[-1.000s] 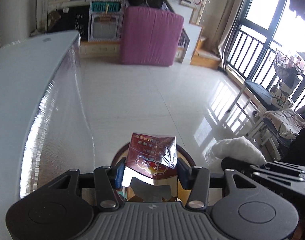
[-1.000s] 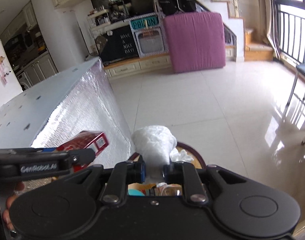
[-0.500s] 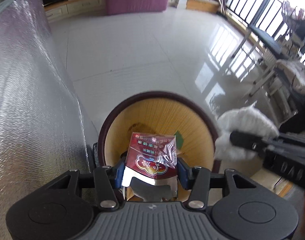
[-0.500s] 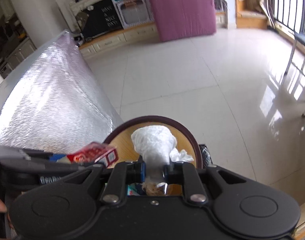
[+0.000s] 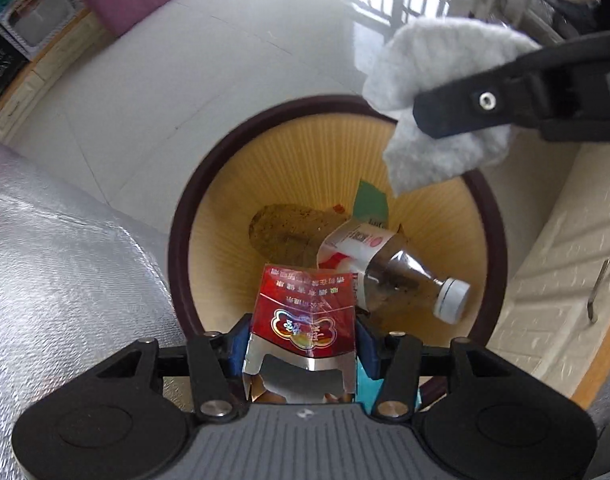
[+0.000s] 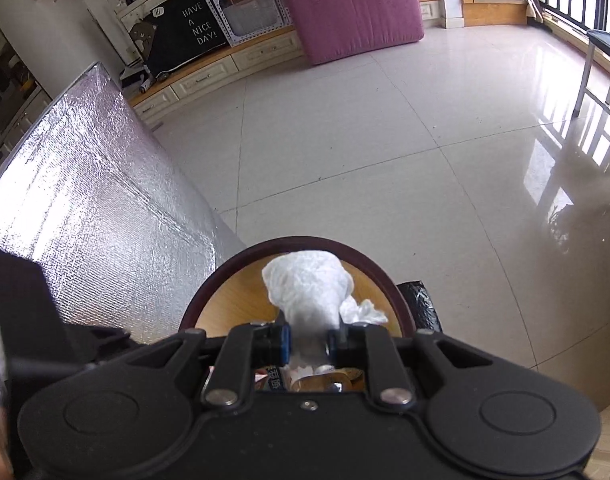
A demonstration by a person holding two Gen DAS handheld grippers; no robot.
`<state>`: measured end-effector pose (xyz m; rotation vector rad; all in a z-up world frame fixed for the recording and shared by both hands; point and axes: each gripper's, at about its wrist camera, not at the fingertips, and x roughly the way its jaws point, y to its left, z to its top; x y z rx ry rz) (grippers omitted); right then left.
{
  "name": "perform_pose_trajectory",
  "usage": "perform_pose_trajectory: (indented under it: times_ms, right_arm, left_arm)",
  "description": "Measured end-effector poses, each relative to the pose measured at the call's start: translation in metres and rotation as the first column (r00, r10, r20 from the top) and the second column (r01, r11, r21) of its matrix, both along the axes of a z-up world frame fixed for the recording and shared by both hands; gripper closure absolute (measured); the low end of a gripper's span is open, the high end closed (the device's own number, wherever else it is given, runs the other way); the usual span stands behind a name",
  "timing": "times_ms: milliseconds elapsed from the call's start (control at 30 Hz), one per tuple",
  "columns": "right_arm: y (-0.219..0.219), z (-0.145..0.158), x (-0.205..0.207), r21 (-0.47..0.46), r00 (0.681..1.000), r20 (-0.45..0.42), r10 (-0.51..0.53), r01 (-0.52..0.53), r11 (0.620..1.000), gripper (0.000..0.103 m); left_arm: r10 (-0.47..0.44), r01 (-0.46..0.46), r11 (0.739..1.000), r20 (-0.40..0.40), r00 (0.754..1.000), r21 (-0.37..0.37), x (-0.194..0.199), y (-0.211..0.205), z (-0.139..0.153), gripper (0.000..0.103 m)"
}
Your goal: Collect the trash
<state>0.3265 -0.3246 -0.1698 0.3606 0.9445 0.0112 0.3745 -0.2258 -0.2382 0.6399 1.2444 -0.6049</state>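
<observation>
Over the mouth of the bin (image 5: 185, 216), both grippers are now hanging with their loads, where a second ago the left camera was looking out across the living-room floor with only a sliver of the rim showing. The left gripper (image 5: 303, 346) has been tipping steadily downward, so its view is now looking almost straight into the yellow-lined bin. Its fingers are clamping a red cigarette pack (image 5: 305, 312) by its two sides, and the pack is sitting above the near part of the opening. Down inside, a plastic bottle (image 5: 397, 276) with a white cap is lying on its side beside a brown stain and a scrap of green paper (image 5: 371, 202).

The right gripper (image 6: 308, 340) has come in as well; its fingers are pinching a wad of white tissue (image 6: 307, 280), which is hanging over the bin's far-right rim in the left view and over the opening in the right view. A second crumpled bit of tissue (image 6: 363, 310) is showing just beside it, though whether that is part of the same wad I cannot tell.

Both pieces of trash appear to be lined up for dropping, so the carrying looks finished and release is likely the step in hand. The tissue, sitting nearer the rim, is the one more likely to miss.
</observation>
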Motion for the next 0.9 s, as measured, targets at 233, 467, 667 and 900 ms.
perform_pose_trajectory:
  times_ms: [233,467,667,900]
  right_arm:
    - [-0.006,-0.011,0.016,0.042,1.0,-0.014,-0.01,0.01,0.999,0.084]
    - [0.002,-0.035,0.023,-0.049,0.997,-0.074,0.003,-0.007,0.999,0.041]
    - [-0.009,-0.04,0.014,-0.019,0.994,-0.111,-0.011,0.008,1.0,0.016]
    - [-0.012,-0.04,0.006,0.001,0.993,-0.118,0.0,0.001,1.0,0.0]
  left_arm:
    - [0.049,-0.049,0.998,0.007,0.999,-0.029,0.003,0.005,0.001,0.013]
    - [0.144,-0.147,0.985,-0.046,0.989,-0.095,-0.004,0.015,0.01,0.0]
    - [0.156,-0.159,0.985,-0.045,0.987,-0.07,-0.012,0.016,0.006,0.0]
    - [0.173,-0.177,0.979,-0.044,0.984,-0.098,-0.021,0.019,0.01,0.0]
